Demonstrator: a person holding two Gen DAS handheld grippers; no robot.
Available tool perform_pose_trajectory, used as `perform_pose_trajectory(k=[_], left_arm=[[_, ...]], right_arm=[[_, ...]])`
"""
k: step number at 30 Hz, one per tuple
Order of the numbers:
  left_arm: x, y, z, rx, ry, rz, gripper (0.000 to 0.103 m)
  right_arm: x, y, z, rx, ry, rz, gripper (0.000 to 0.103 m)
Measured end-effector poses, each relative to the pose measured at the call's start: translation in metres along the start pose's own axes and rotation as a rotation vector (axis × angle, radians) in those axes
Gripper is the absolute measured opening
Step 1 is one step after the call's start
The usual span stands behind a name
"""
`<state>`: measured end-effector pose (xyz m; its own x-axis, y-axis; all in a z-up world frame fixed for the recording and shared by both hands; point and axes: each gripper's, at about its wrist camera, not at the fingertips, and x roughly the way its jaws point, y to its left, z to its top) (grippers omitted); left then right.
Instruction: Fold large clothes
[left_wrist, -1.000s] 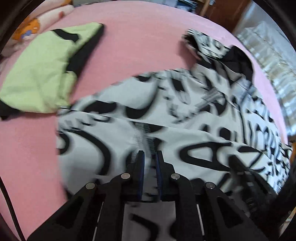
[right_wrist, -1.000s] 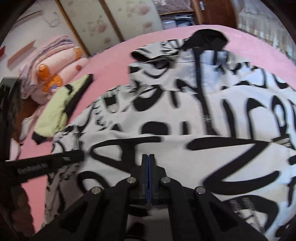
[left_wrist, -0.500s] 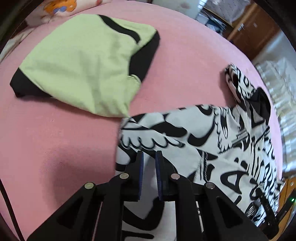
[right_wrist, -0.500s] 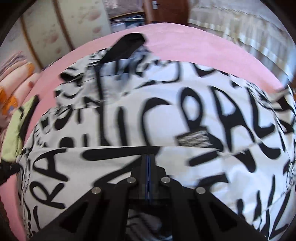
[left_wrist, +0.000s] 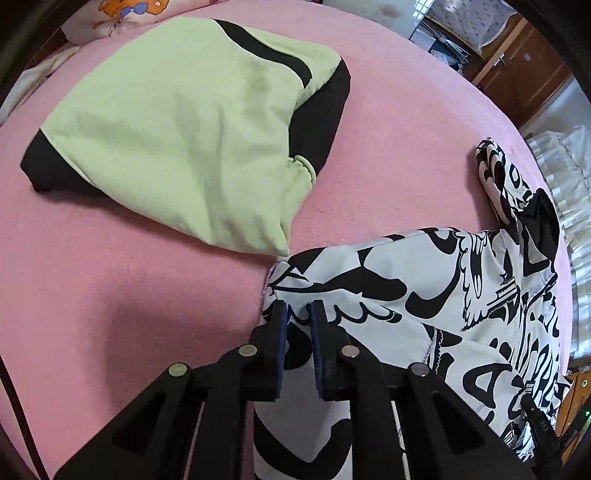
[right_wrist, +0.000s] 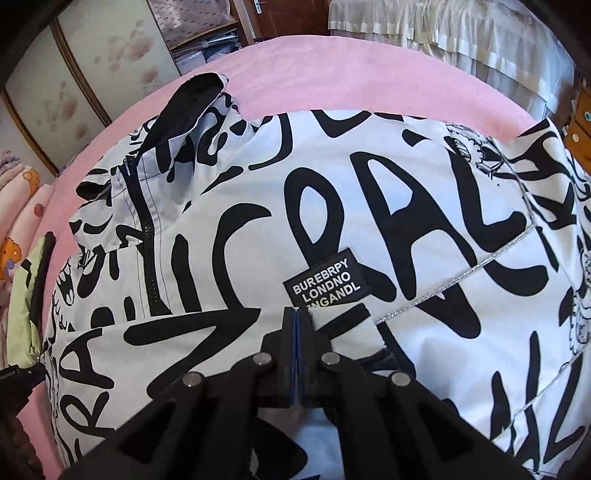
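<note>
A large white jacket with black graffiti lettering (right_wrist: 332, 206) lies spread on the pink bed (left_wrist: 110, 280). Its folded lower edge lies over the body. In the left wrist view the jacket (left_wrist: 424, 295) fills the lower right. My left gripper (left_wrist: 298, 314) is at the jacket's left corner, jaws slightly apart with fabric between them. My right gripper (right_wrist: 297, 317) is shut on the jacket's folded edge, just below a black label (right_wrist: 325, 284). The zipper (right_wrist: 147, 236) and dark hood lining (right_wrist: 188, 107) lie at the far left.
A folded light-green and black garment (left_wrist: 192, 140) lies on the bed left of the jacket, close to its corner. Pink folded blankets (right_wrist: 18, 221) sit at the bed's far left. A curtain (right_wrist: 443, 33) and wooden furniture (left_wrist: 524, 70) stand beyond the bed.
Both grippers carried the jacket's lower edge forward over the body, making a fold. The left gripper swung left toward the green garment; the right now rests by the label.
</note>
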<state>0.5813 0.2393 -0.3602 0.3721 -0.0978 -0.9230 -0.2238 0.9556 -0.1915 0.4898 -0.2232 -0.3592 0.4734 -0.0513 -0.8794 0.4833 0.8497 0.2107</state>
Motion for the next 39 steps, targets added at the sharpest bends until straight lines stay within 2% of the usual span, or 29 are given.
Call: perform_pose_trajectory(k=[3,6,10,13,17,20,22,25,28,30,34,39], left_arm=[[-0.007,-0.001,0.002,-0.02,0.019,0.012,0.015],[-0.022,0.0,-0.003,-0.017,0.055,-0.017,0.018],[-0.046,-0.007,-0.021,0.029,0.054,-0.047,0.025],[-0.058,-0.016,-0.045,0.085,0.066,-0.078,0.026],[-0.059,-0.026,-0.082,0.162,0.113,-0.085,0.026],[-0.055,-0.024,-0.111,0.194,0.157,-0.064,0.026],[-0.049,-0.024,-0.124,0.201,0.175,-0.032,0.027],[-0.049,-0.022,-0.133,0.175,0.167,0.011,0.027],[-0.05,-0.018,-0.136,0.169,0.158,0.124,0.027],[-0.053,-0.02,-0.141,0.185,0.143,0.191,0.027],[-0.067,-0.027,-0.154,0.153,0.116,0.213,0.027],[-0.087,-0.064,-0.182,0.126,0.051,0.222,0.027]], right_arm=[[-0.009,0.002,0.001,0.007,0.019,-0.041,0.0],[-0.027,-0.004,0.002,0.043,0.04,-0.067,0.0],[-0.053,-0.019,-0.004,0.117,0.074,-0.021,0.0],[-0.067,-0.024,-0.016,0.136,0.109,0.062,0.0],[-0.073,-0.01,-0.034,0.055,0.13,0.162,0.0],[-0.071,0.011,-0.043,0.001,0.141,0.344,0.0],[-0.062,0.033,-0.048,-0.058,0.164,0.408,0.0],[-0.041,0.065,-0.056,-0.173,0.209,0.38,0.0],[-0.026,0.066,-0.06,-0.173,0.254,0.356,0.0],[-0.03,0.055,-0.059,-0.169,0.231,0.328,0.0],[-0.035,0.018,-0.044,-0.202,0.172,0.202,0.0],[-0.038,-0.034,-0.02,-0.171,0.162,0.244,0.0]])
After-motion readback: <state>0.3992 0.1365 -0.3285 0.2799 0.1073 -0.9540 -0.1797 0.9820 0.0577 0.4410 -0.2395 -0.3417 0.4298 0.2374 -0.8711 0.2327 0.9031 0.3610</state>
